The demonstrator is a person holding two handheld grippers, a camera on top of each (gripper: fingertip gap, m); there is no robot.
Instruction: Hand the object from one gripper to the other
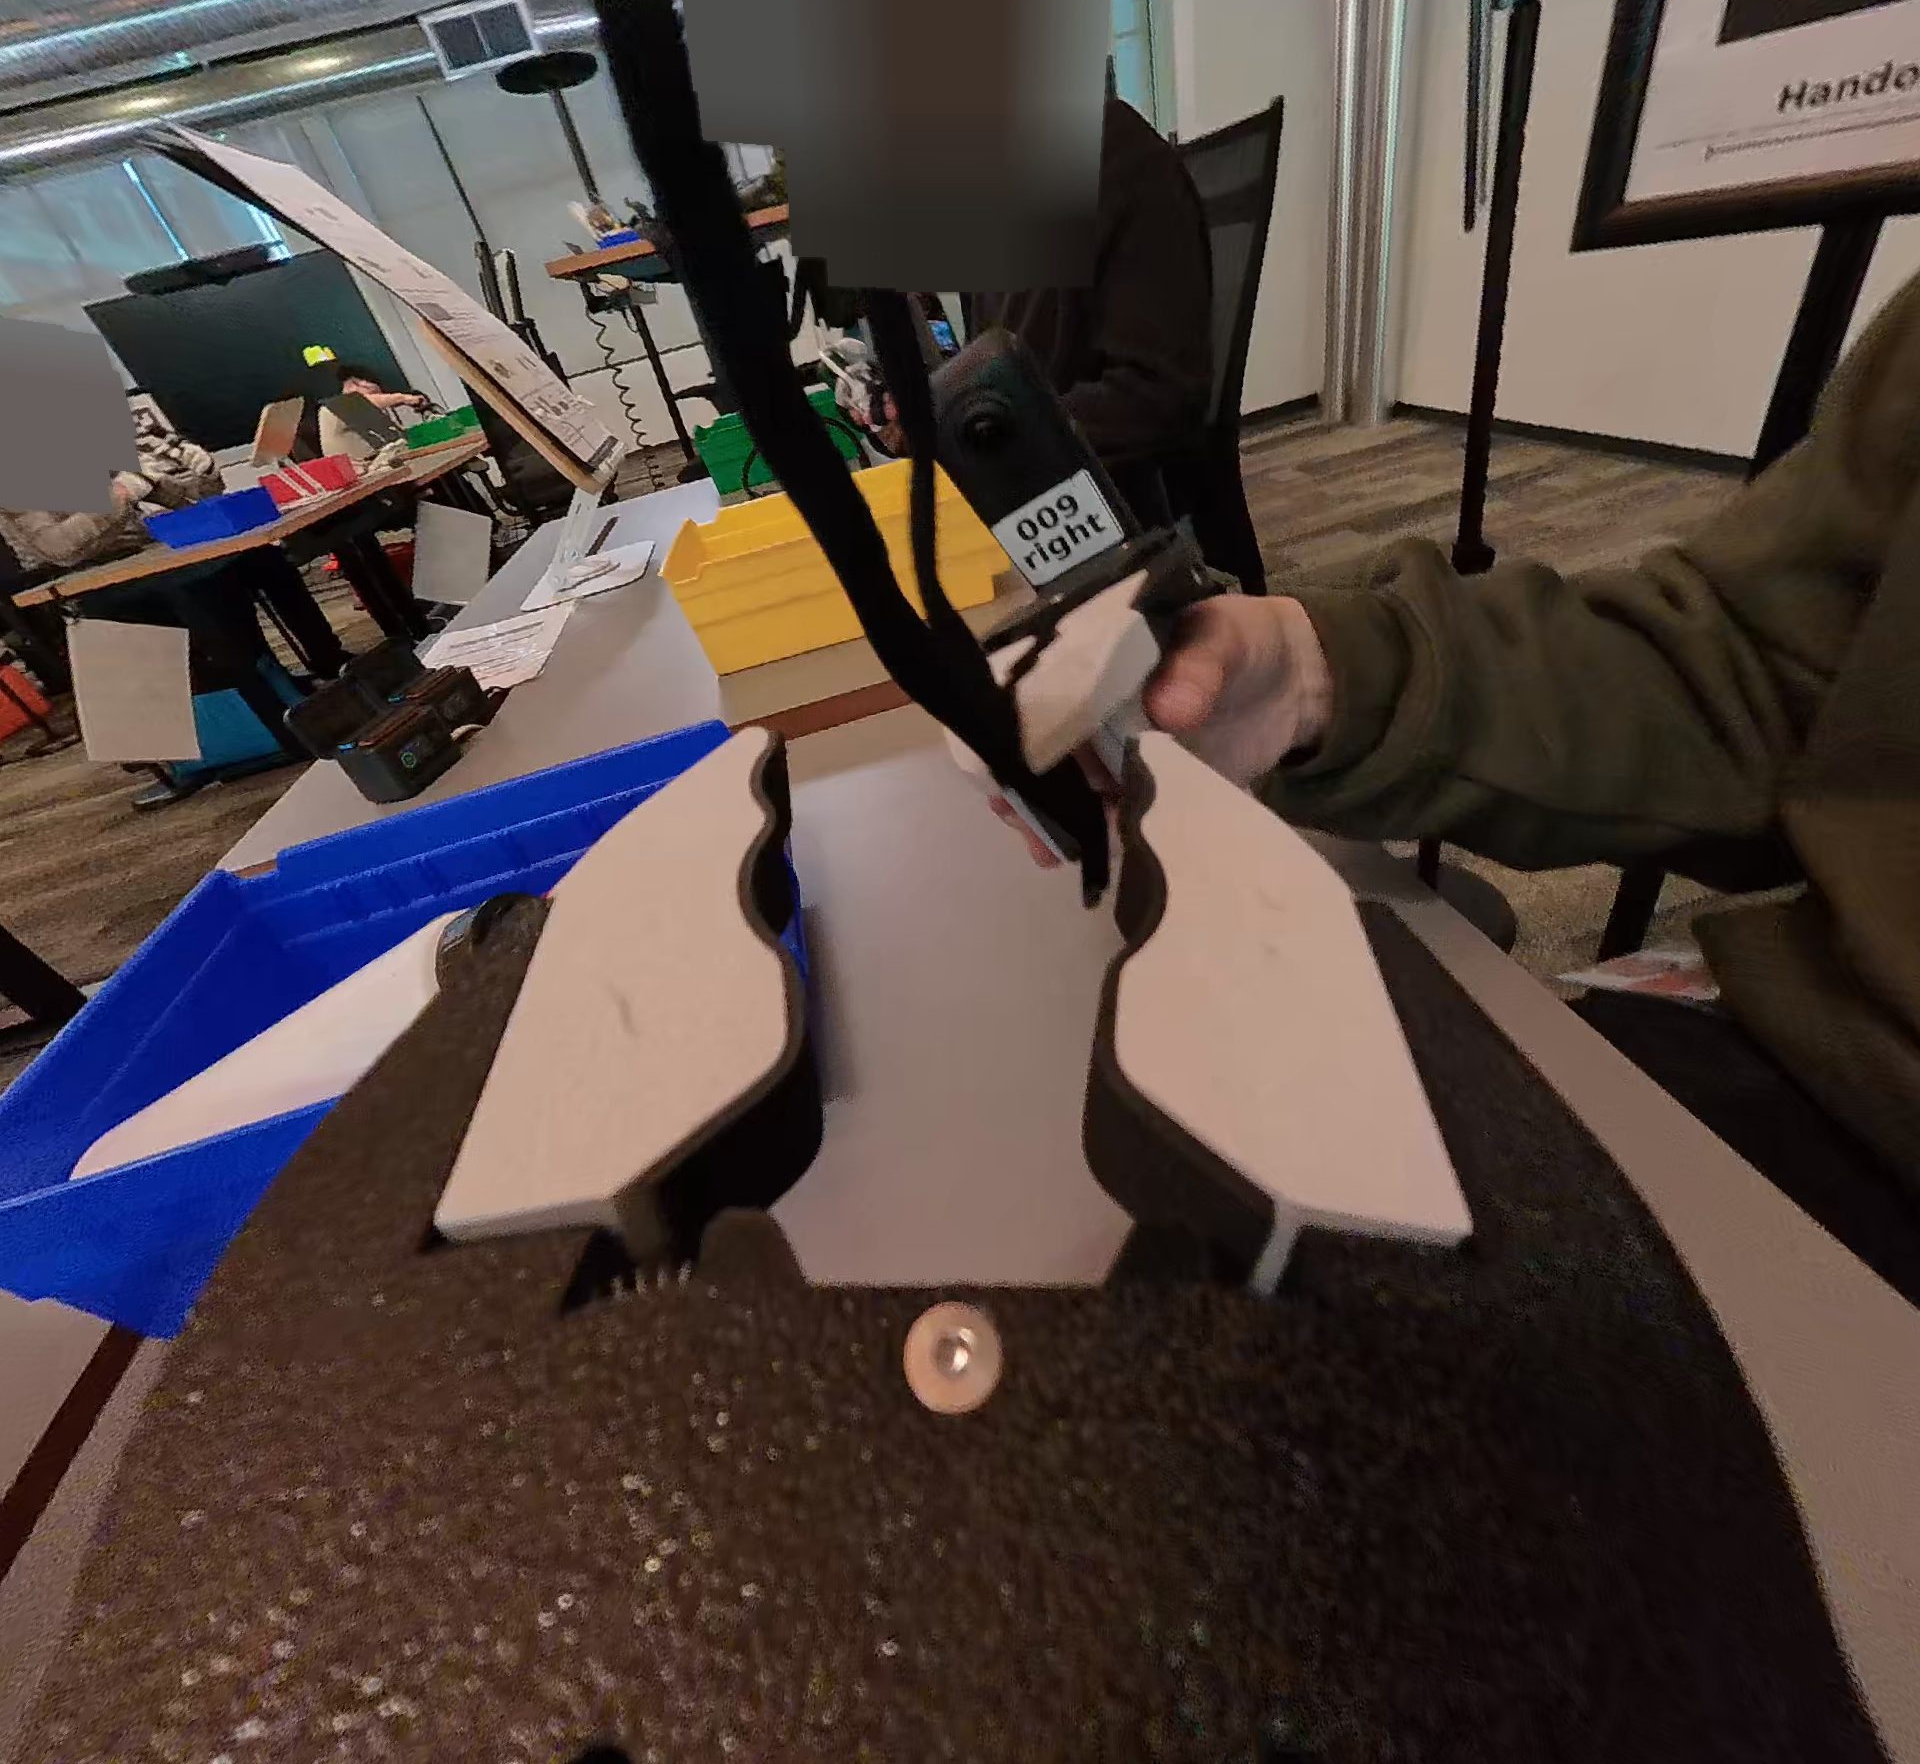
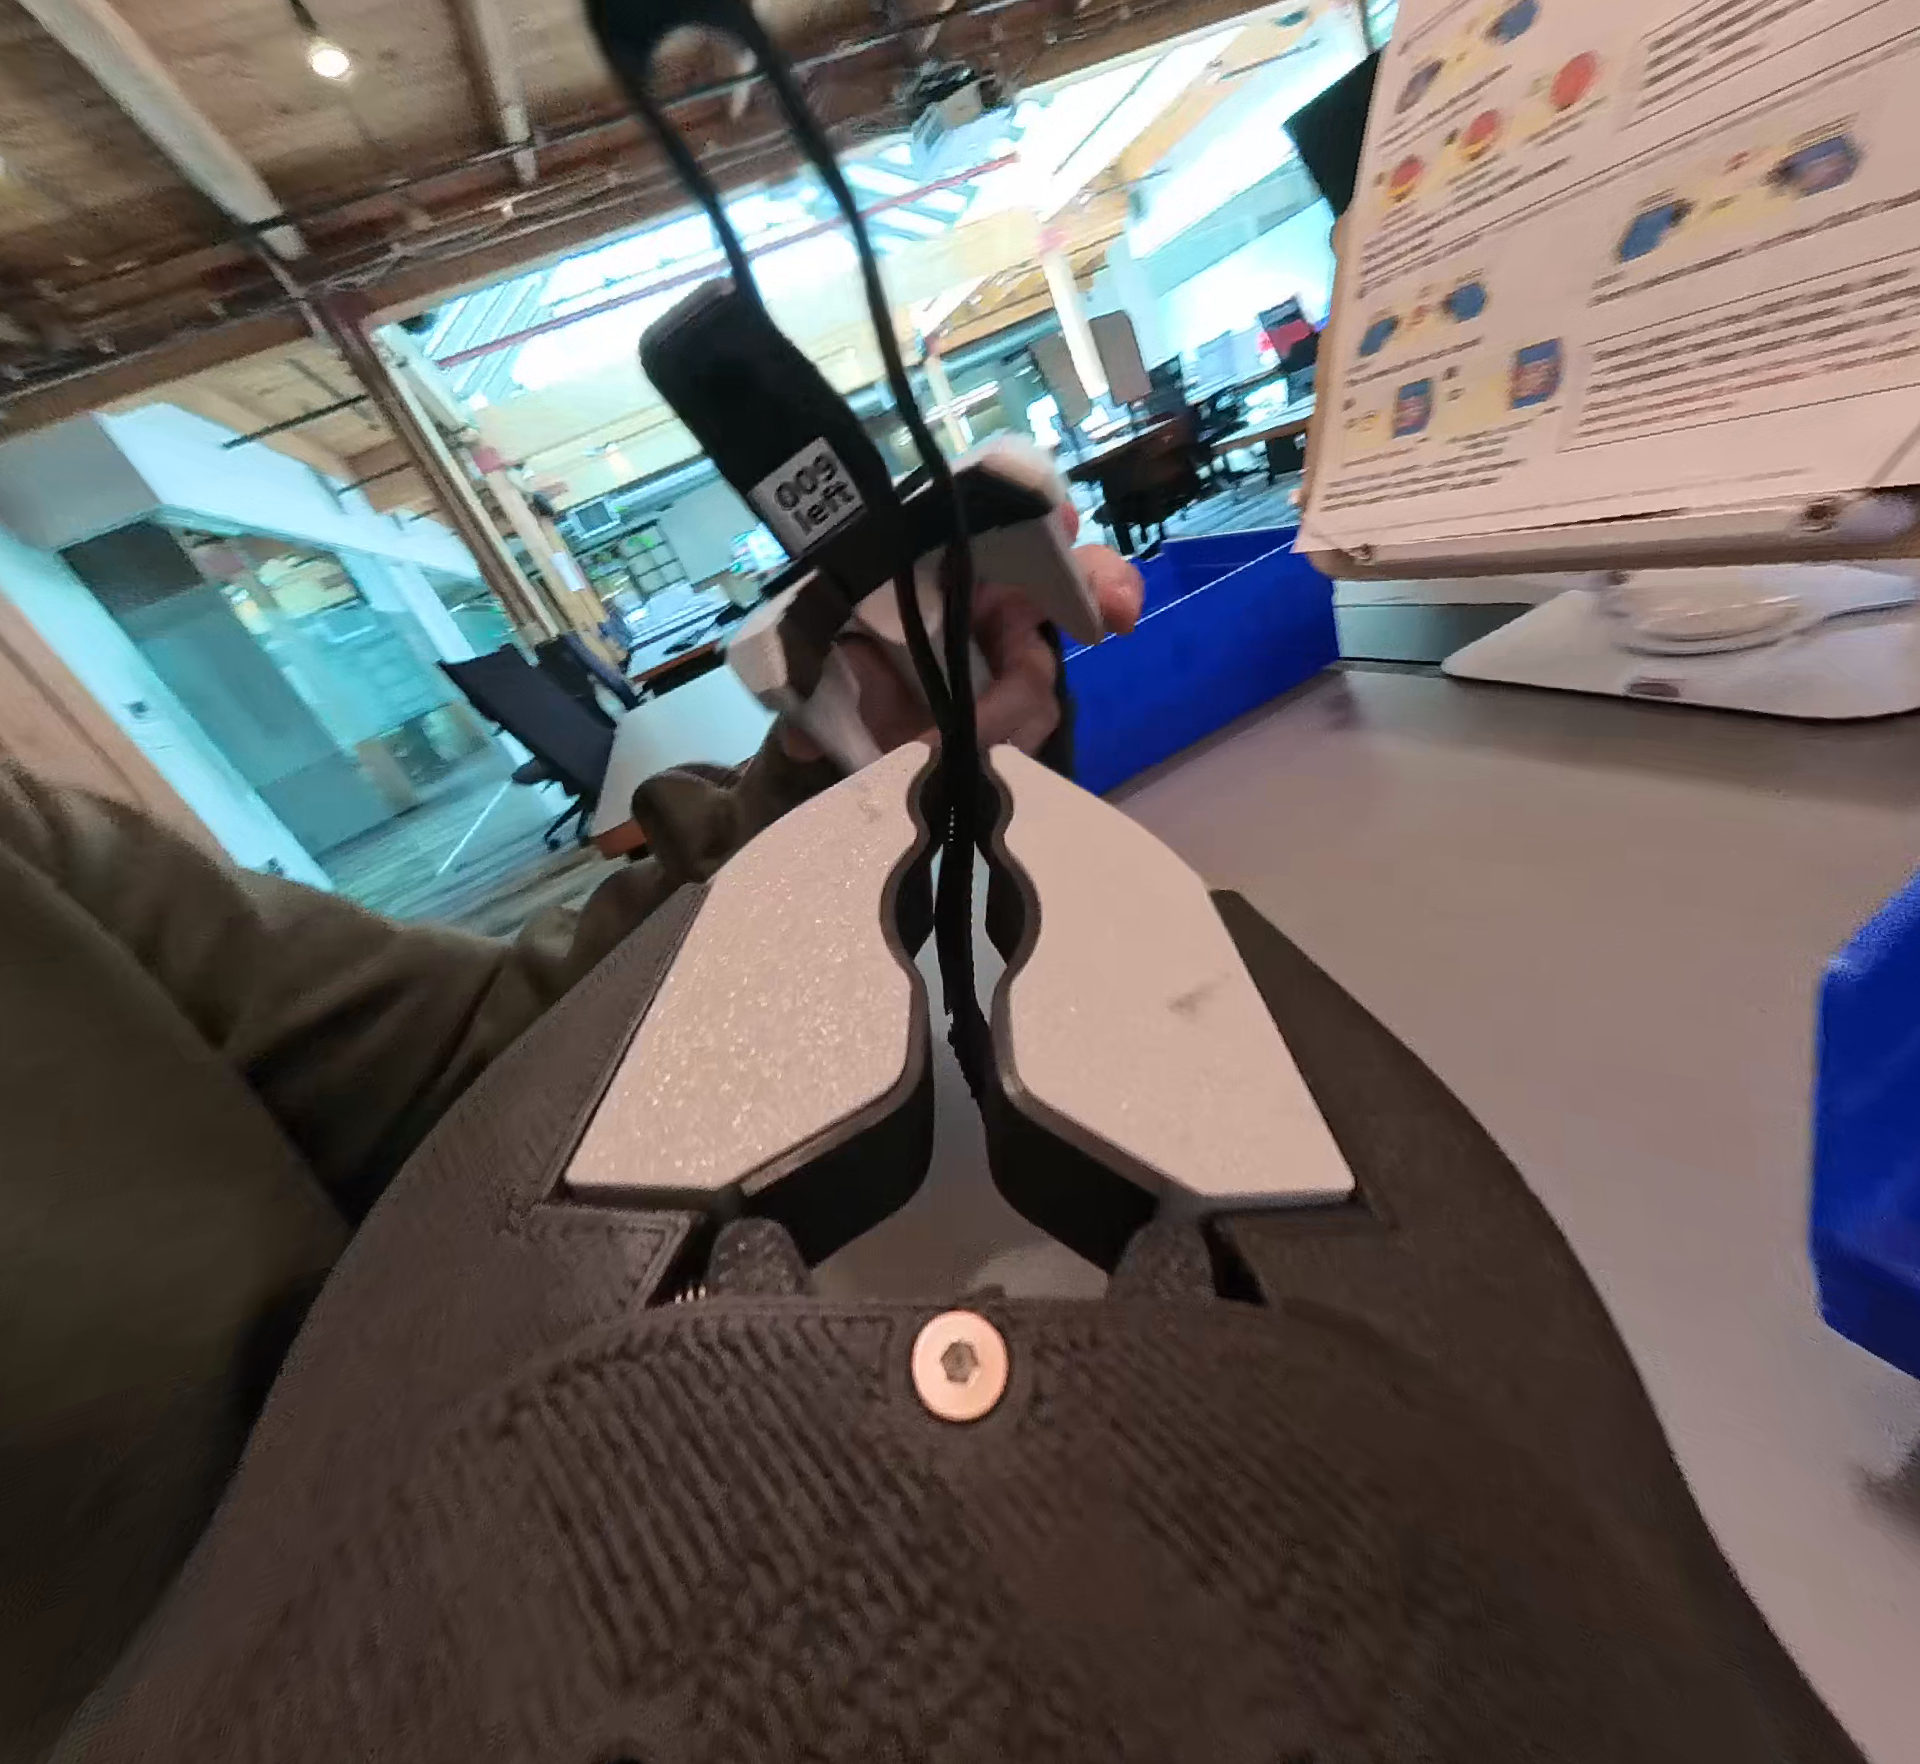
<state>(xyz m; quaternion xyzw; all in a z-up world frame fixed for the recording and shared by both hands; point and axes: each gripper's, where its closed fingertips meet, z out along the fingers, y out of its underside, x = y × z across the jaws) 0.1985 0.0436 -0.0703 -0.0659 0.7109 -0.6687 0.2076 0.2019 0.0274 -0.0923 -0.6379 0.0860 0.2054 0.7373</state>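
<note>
Right gripper (image 2: pixel 958 815): jaws nearly closed, pinching black strap (image 2: pixel 940 634), loop rising toward 12 o'clock. Left gripper (image 1: pixel 951 841): jaws wide apart, holding nothing. Blue bin (image 1: pixel 260 945) on counter (image 1: pixel 914 1039) at 9 o'clock.

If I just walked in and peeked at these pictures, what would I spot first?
Probably the long black strap, looping high in the middle of the right wrist view, its lower end pinched in the right gripper, whose jaws are nearly closed. Next, the left gripper with jaws wide apart, right beside the strap. Then the bright blue bin on the table, with the yellow bin behind it.
</note>
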